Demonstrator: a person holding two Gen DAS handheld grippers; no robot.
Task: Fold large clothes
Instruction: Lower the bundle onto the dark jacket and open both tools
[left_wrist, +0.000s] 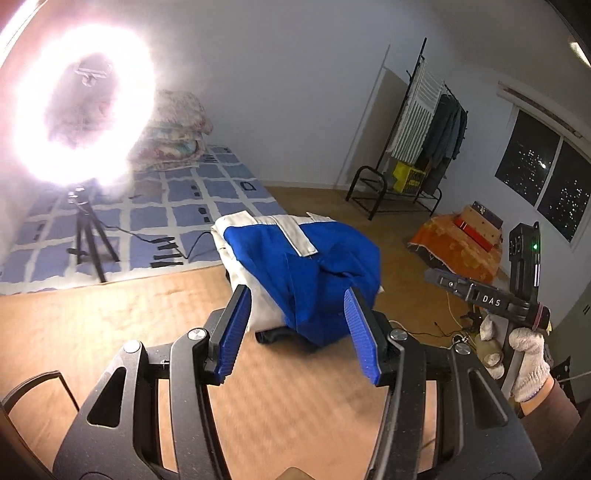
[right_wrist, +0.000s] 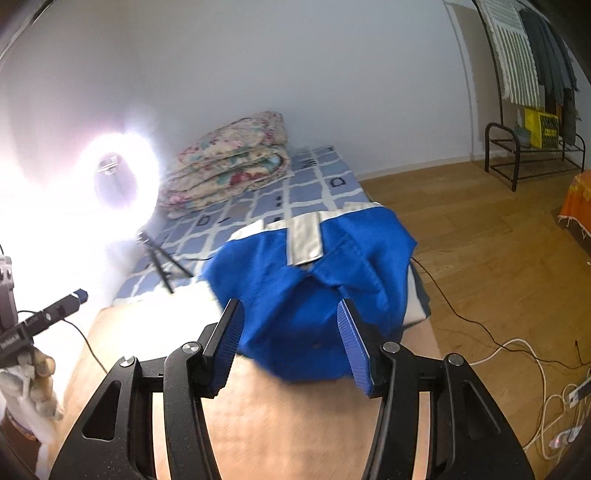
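Both tongs are hanging spread and empty, nothing between the blue pads: the left tongs (left_wrist: 297, 332) and the right tongs (right_wrist: 291, 343) are sitting near the blue-and-white garment (left_wrist: 295, 266), which is lying bundled at the far end of the wooden table (left_wrist: 110, 325), probably so the fold rests undisturbed.

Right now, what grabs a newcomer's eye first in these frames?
The glaring ring light on its tripod, upper left, washing out that corner. Then the blue and white garment bundled mid-table, just beyond both open grippers, left and right, neither touching it.
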